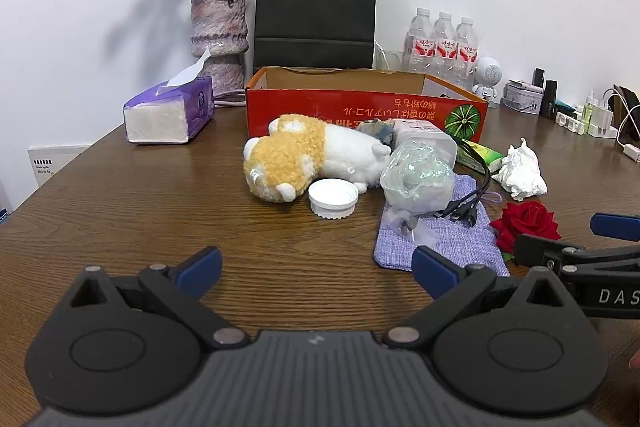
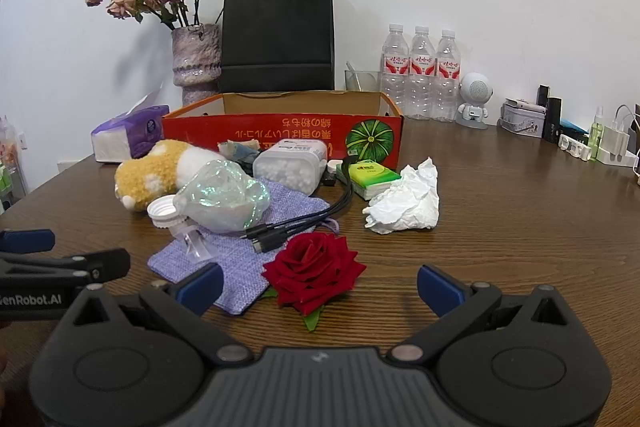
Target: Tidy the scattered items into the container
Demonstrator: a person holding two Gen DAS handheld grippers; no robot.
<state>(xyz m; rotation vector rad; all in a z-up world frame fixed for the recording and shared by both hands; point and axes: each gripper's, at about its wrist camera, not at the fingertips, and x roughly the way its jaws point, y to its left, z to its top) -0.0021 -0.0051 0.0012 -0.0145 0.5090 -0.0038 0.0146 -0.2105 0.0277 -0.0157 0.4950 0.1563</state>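
A red cardboard box [image 1: 360, 107] [image 2: 280, 131] stands open at the table's middle back. In front of it lie a plush toy [image 1: 304, 155] [image 2: 160, 167], a white cap [image 1: 333, 197] [image 2: 162, 211], a crumpled clear bag [image 1: 416, 175] [image 2: 224, 197], a cotton-swab jar [image 2: 290, 163], a purple cloth pouch [image 1: 448, 243] [image 2: 244, 263], black cables [image 1: 464, 207] [image 2: 304, 223], a green tissue pack [image 2: 370, 177], crumpled white paper [image 1: 520, 171] [image 2: 408, 203] and a red rose [image 1: 526, 223] [image 2: 312, 271]. My left gripper [image 1: 318, 269] is open and empty. My right gripper [image 2: 320, 287] is open, with the rose just ahead of its fingers.
A purple tissue box [image 1: 172, 115], a vase of dried roses [image 1: 218, 39] and a black paper bag [image 1: 316, 7] stand at the back. Water bottles [image 2: 420, 71], a small white robot figure [image 2: 474, 99] and chargers [image 2: 612, 143] line the right back edge.
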